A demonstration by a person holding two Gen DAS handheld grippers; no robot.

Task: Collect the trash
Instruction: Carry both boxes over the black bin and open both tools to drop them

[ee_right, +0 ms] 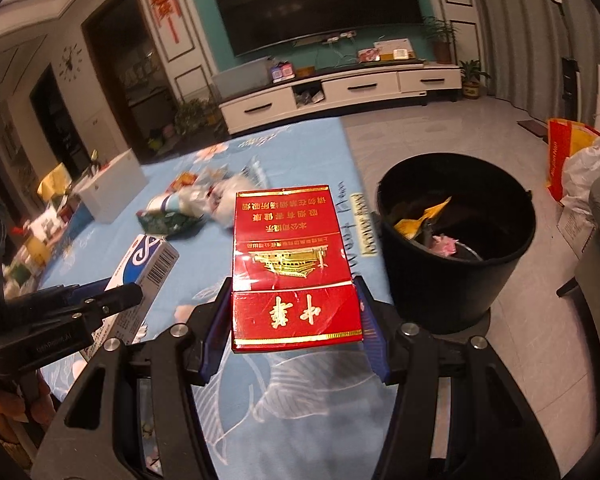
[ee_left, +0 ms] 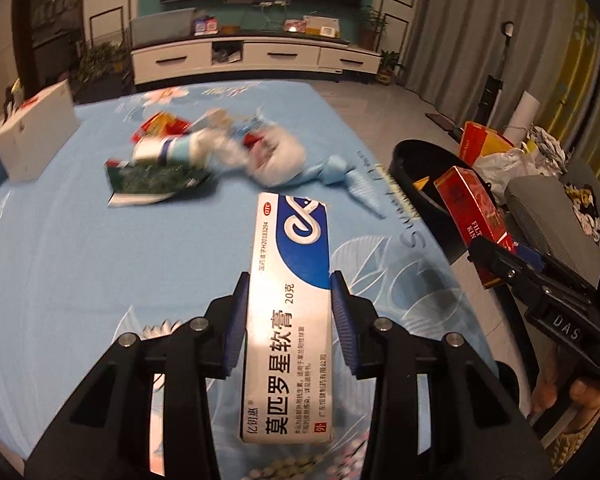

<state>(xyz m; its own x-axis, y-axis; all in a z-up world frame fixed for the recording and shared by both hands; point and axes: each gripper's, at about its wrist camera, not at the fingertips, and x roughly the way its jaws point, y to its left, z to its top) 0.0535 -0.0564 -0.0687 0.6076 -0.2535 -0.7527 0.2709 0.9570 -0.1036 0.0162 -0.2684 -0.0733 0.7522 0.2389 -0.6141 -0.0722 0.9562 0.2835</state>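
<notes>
- While we hover over the blue tablecloth [ee_left: 80, 260], our left gripper [ee_left: 290, 300] clamps the ointment box [ee_left: 288, 320].
- Our right gripper [ee_right: 294, 312] pinches the red cigarette pack [ee_right: 292, 264] beside the black bin [ee_right: 456, 240].
- Remaining trash [ee_left: 204, 156] lies mid-table.

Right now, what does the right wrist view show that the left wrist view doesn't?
Only the right wrist view shows inside the black bin: yellow and pink scraps already lie there. It also shows the face of the red cigarette pack clamped in the right gripper.

Only the left wrist view shows the printed face of the blue and white ointment box clamped in the left gripper.

Both show the litter pile on the blue tablecloth and the white box.
</notes>
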